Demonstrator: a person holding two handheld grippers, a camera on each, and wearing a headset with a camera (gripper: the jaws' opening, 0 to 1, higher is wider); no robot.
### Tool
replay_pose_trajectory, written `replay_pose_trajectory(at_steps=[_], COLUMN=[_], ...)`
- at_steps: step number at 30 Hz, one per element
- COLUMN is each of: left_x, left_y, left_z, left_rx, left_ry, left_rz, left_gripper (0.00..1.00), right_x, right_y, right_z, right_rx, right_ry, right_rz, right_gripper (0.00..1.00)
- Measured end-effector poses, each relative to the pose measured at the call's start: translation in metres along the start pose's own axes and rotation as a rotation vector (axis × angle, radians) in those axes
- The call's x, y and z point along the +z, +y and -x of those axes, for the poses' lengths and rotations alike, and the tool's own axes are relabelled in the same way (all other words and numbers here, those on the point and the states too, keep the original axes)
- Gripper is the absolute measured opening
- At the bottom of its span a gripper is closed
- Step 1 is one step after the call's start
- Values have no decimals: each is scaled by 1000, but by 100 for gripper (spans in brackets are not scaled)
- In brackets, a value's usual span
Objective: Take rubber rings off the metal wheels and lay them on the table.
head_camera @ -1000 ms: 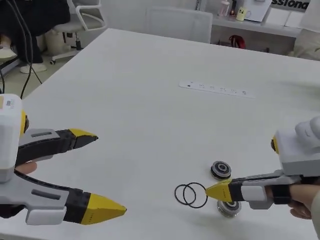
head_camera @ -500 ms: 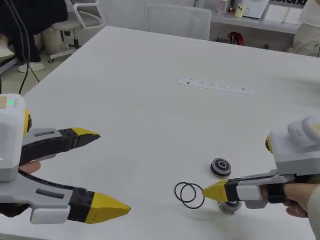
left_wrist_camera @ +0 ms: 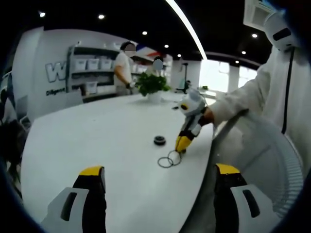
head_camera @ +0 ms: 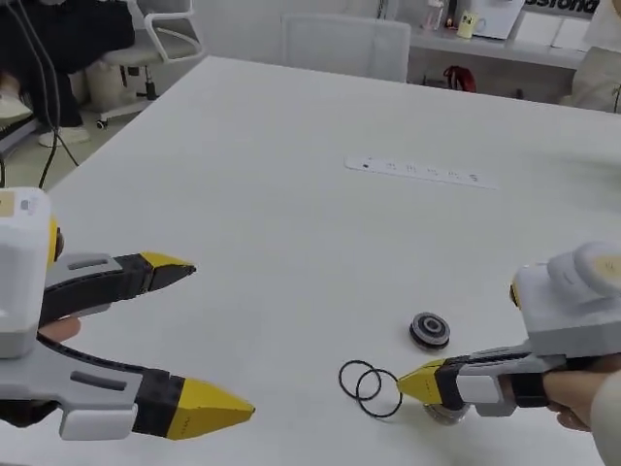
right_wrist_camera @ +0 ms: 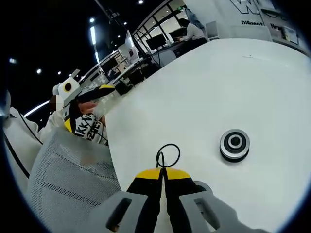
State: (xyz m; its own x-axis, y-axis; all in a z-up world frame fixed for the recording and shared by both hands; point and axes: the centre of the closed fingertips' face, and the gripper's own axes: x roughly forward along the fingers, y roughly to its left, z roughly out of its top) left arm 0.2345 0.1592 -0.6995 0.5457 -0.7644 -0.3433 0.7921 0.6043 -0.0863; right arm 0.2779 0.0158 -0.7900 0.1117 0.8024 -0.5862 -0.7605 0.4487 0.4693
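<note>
Beside the rings [head_camera: 369, 384], the right gripper [head_camera: 404, 382] lies level, fingers together.

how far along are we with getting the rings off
Done: two rubber rings lie overlapping on the table. In hand: the right claw is shut at the edge of the nearer ring, seemingly pinching it; the left claw hangs open. Left: the wheel beyond has a dark rim, likely a ring not yet removed; a second wheel sits partly hidden under the right claw.

Bright, even overhead lighting, soft shadows; gripper views bend at edges.
</note>
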Motion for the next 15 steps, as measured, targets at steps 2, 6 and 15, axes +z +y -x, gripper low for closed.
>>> replay_pose_trajectory(at_steps=[2,6,15], left_x=[-1,0,3], left_y=[0,-3,-4], left_z=[-1,-4,-3], left_rx=[1,-3,2], left_ry=[4,9,11], left_rz=[1,-3,-12], left_gripper=[94,94,94], right_x=[-1,-2,2], right_y=[-1,-3,-8], right_z=[0,0,3], right_rx=[4,0,-24], right_ry=[5,7,-14], right_rz=[-1,6,23], right_gripper=[0,0,6])
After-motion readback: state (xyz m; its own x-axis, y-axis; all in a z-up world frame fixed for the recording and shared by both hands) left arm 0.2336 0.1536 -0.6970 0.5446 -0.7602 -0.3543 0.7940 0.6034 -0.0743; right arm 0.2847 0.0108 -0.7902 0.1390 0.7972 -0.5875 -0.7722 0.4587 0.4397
